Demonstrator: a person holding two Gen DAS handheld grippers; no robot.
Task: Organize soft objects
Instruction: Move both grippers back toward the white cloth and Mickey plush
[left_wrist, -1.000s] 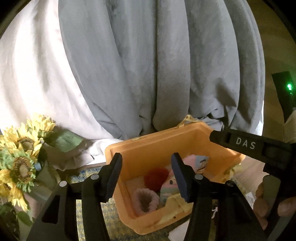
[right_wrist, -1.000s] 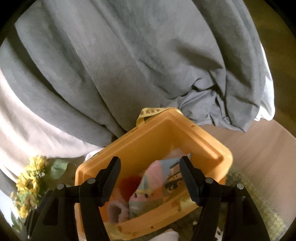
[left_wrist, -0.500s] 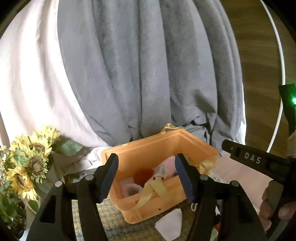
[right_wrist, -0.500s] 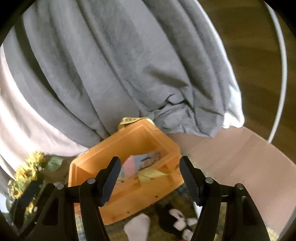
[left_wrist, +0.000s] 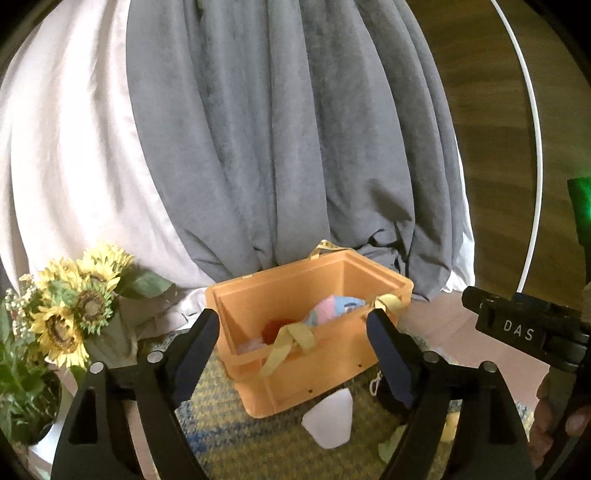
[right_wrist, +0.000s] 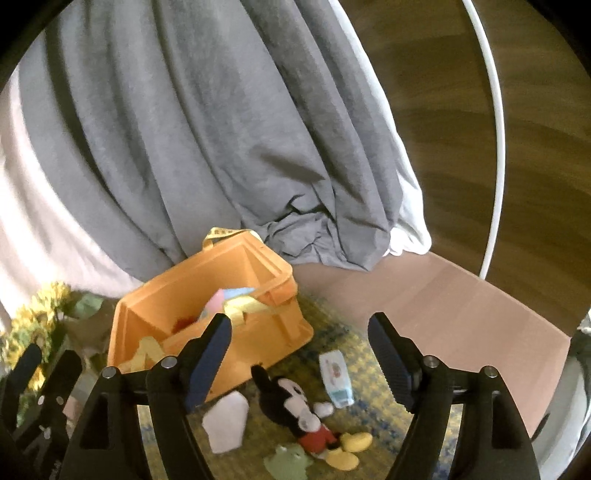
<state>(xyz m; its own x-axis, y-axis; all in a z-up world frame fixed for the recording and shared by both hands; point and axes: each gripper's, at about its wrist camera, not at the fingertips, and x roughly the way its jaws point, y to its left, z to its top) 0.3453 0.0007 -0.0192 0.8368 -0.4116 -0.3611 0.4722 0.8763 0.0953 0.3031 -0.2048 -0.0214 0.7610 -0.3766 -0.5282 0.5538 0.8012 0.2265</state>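
Note:
An orange bin (left_wrist: 325, 373) (right_wrist: 255, 332) with yellow straps stands on a woven mat. It holds a pink-and-blue cloth (left_wrist: 332, 306), a red soft thing (left_wrist: 273, 328) and a pale pink one. In front of it lie a white cloth (right_wrist: 226, 421) (left_wrist: 328, 419), a Mickey Mouse plush (right_wrist: 299, 410), a white-and-blue packet (right_wrist: 337, 378) and a green soft toy (right_wrist: 288, 463). My left gripper (left_wrist: 295, 350) is open and empty, above the bin's near side. My right gripper (right_wrist: 301, 360) is open and empty, above the plush.
A grey and white curtain (left_wrist: 258, 147) hangs behind the bin. A sunflower bouquet (left_wrist: 70, 314) stands at the left. A bare wooden tabletop (right_wrist: 443, 306) lies to the right, with a white hoop (right_wrist: 495, 110) and brown floor beyond.
Both grippers have pulled back and up from the bin, which now looks smaller. The mat with the white cloth, plush, packet and green toy has come into view.

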